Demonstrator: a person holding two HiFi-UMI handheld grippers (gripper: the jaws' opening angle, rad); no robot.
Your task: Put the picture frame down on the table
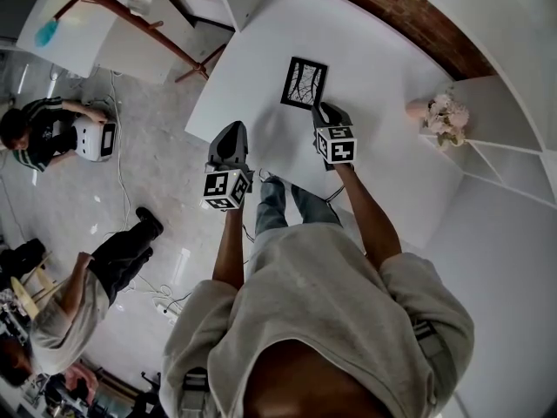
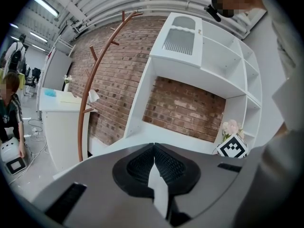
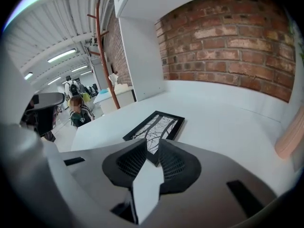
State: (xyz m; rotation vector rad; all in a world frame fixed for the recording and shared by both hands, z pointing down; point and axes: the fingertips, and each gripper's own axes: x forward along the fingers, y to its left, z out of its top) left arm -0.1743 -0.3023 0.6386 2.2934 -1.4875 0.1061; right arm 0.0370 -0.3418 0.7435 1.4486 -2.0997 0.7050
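Observation:
The black picture frame (image 1: 304, 84) with a branch print lies flat on the white table (image 1: 374, 42). In the right gripper view the frame (image 3: 156, 127) sits just beyond my jaws, its near corner showing in the narrow gap between them. My right gripper (image 1: 324, 109) hovers at the frame's near right corner, slightly open (image 3: 152, 144); no contact with the frame shows. My left gripper (image 1: 232, 129) is at the table's left edge, away from the frame, its jaws shut on nothing (image 2: 154, 146).
A pink vase of flowers (image 1: 444, 116) stands at the table's right end, next to white shelves (image 1: 513, 146). A brown coat stand (image 1: 130, 16) rises left of the table. People (image 1: 43, 133) sit on the floor at the left.

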